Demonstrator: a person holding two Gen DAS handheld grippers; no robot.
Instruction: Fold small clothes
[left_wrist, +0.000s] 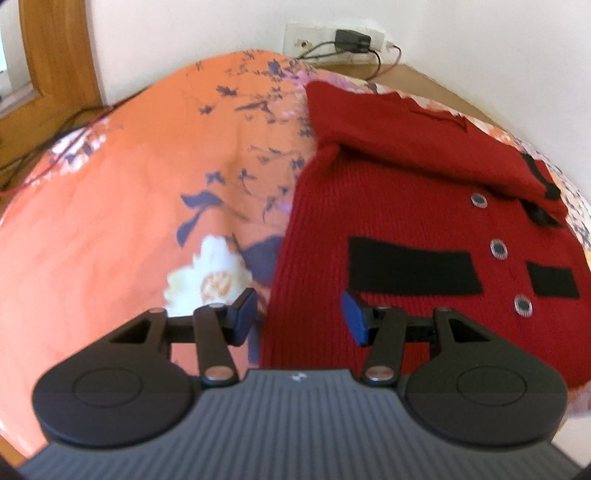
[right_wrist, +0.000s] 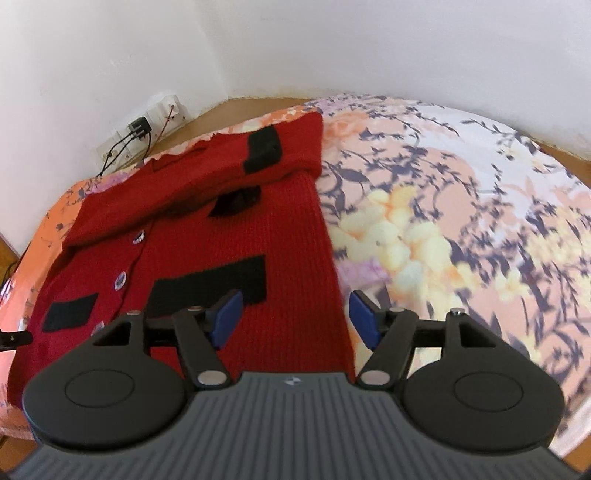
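Hovering low over the red cardigan edges, left gripper and right gripper, fingers spread wide, empty.

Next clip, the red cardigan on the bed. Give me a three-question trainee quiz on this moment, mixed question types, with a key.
1. True or false: the left tool is shut on the red cardigan.
2. What lies folded across the cardigan's upper part? A) sleeves B) a towel C) trousers
3. Fill in: the right tool hovers over the cardigan's ____ edge as that view shows it, beside the floral bedspread.

Key: 1 false, both tools are open and hold nothing; 2 A; 3 right.
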